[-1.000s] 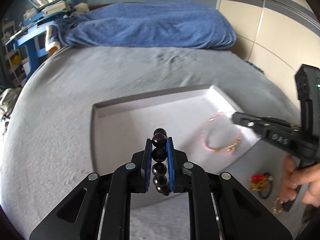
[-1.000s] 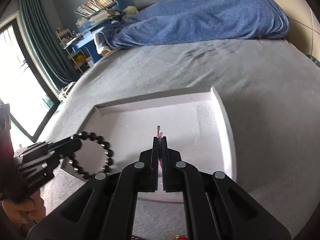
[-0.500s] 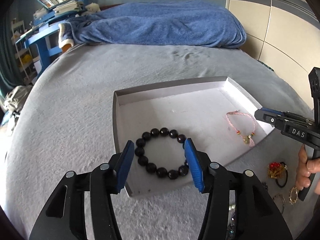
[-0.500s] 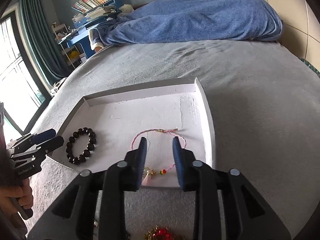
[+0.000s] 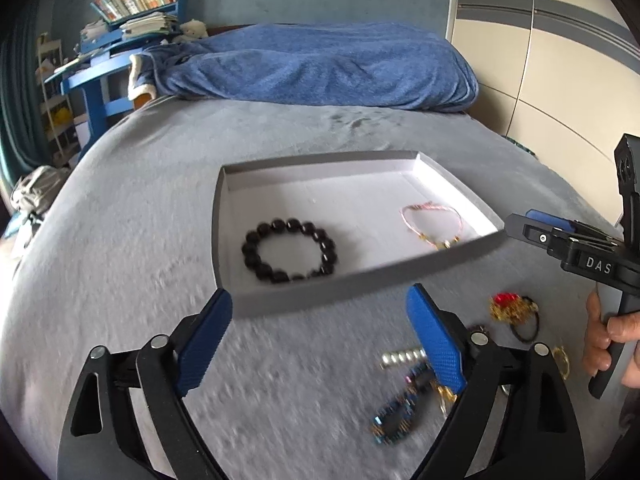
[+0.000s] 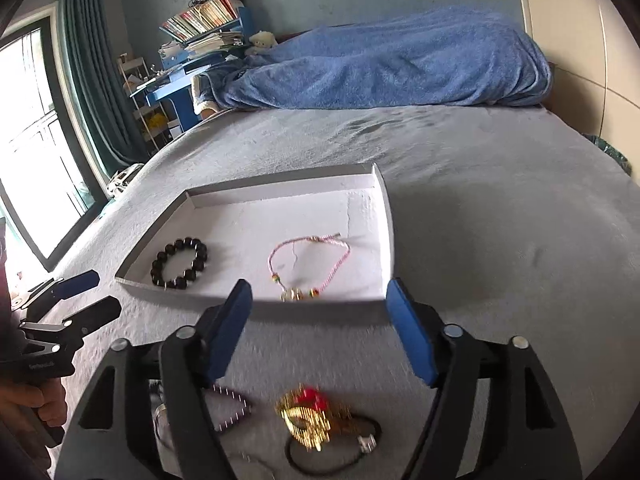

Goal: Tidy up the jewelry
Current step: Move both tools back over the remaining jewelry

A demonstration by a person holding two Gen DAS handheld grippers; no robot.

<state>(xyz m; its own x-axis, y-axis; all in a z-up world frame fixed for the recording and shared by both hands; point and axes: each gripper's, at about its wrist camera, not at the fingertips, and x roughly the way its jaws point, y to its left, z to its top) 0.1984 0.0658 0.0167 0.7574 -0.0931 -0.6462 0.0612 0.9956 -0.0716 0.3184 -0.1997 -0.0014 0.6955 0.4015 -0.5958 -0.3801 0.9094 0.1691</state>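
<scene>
A shallow grey tray [image 5: 360, 284] [image 6: 256, 304] lies on the grey bed. In it lie a black bead bracelet [image 5: 289, 250] [image 6: 179, 263] at the left and a pink cord bracelet [image 5: 433, 225] [image 6: 309, 264] at the right. My left gripper [image 5: 320, 344] is open and empty, in front of the tray; it also shows in the right wrist view [image 6: 76, 300]. My right gripper [image 6: 320, 332] is open and empty, above a red and gold hair tie [image 6: 316, 416] [image 5: 510, 308]. A blue bead piece [image 5: 400, 412] and a silver bead strand [image 5: 402, 357] lie near the left gripper.
A blue blanket [image 5: 312, 68] is heaped at the far end of the bed. A dark spiked piece [image 6: 232, 408] lies by the hair tie. A gold ring piece [image 5: 560, 358] lies by the hand. A blue desk with books [image 6: 192, 64] stands at the far left.
Both grippers opened and let go: the black bead bracelet and the pink cord bracelet now lie in the tray. Both grippers drew back toward the loose jewelry in front of the tray.
</scene>
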